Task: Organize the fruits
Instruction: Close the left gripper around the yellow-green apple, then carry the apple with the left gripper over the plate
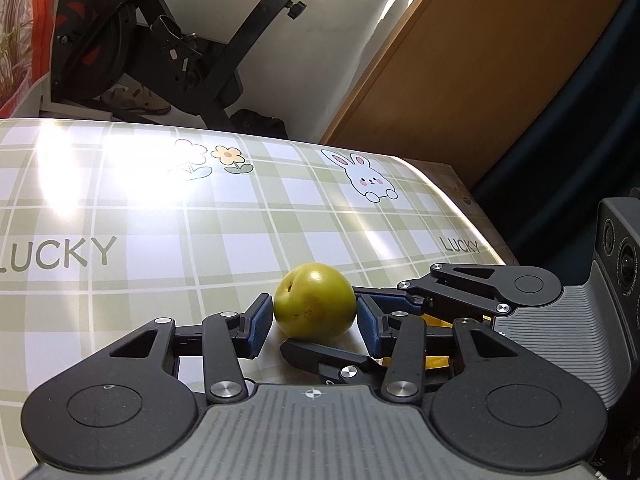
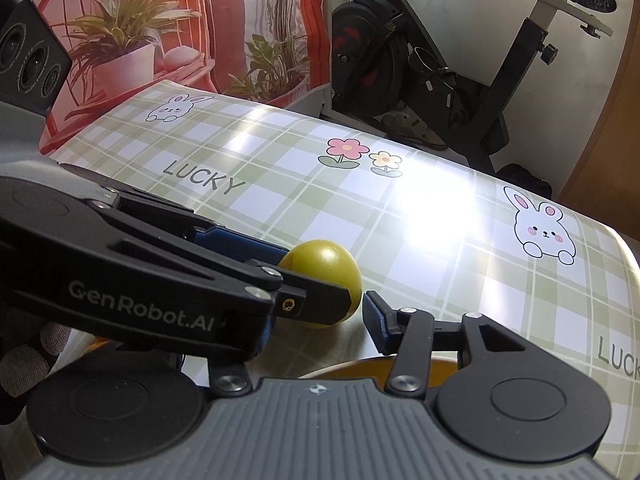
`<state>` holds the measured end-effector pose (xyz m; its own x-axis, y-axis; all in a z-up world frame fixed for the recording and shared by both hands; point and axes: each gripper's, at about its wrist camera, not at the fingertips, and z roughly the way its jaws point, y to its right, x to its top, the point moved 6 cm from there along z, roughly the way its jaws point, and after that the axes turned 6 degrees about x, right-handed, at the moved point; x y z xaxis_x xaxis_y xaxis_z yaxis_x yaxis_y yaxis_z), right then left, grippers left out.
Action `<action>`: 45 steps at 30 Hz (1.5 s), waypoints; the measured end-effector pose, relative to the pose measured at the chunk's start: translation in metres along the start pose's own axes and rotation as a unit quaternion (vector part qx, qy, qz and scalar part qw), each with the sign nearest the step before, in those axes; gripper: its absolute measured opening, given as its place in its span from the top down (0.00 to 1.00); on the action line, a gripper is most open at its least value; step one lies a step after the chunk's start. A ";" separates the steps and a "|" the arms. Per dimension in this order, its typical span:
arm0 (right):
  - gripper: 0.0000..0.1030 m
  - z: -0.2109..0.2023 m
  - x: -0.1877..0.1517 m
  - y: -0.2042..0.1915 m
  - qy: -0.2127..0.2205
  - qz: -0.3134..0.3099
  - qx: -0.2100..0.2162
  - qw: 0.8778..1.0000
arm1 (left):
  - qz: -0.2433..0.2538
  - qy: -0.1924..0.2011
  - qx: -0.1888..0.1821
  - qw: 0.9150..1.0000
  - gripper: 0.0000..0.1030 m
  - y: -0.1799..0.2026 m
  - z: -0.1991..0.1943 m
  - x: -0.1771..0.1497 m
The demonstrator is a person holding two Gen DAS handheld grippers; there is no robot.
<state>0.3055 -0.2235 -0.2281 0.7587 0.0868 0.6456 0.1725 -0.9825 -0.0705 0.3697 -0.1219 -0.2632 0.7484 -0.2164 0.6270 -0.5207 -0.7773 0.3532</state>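
A yellow-green round fruit (image 1: 314, 300) sits low over the checked tablecloth (image 1: 160, 220). My left gripper (image 1: 315, 322) is shut on it, one blue pad pressing each side. The right gripper's black fingers (image 1: 328, 356) come in from the right, one lying in front of the fruit and one behind it. In the right wrist view the fruit (image 2: 328, 272) lies between the tips of my right gripper (image 2: 320, 320). Its right pad tip meets the fruit's side, and its left pad is mostly hidden behind the left gripper's fingers (image 2: 224, 280), which cross from the left.
A yellow dish (image 2: 360, 368) with a pale rim lies just under the right gripper. A gloved hand (image 2: 24, 360) shows at the lower left. Beyond the table's far edge stands an exercise bike (image 2: 440, 80); a wooden board (image 1: 480, 60) leans at the right.
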 end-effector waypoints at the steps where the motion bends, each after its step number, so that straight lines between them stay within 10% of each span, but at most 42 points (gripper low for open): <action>1: 0.53 0.000 0.000 -0.001 0.001 -0.002 -0.002 1.000 | 0.000 0.001 0.000 1.000 0.53 0.000 -0.001 0.000; 29: 0.53 -0.094 -0.015 -0.044 0.104 -0.026 -0.001 0.994 | 0.073 0.066 0.051 0.994 0.53 0.080 -0.099 -0.019; 45: 0.53 -0.151 -0.078 -0.004 0.150 0.041 -0.027 0.987 | 0.163 0.018 0.047 0.985 0.53 0.159 -0.066 -0.040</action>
<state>0.1509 -0.2509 -0.1630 0.5473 -0.0384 0.8361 0.0787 -0.9922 -0.0971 0.2296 -0.1984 -0.1865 0.5311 -0.4446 0.7213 -0.6899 -0.7211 0.0635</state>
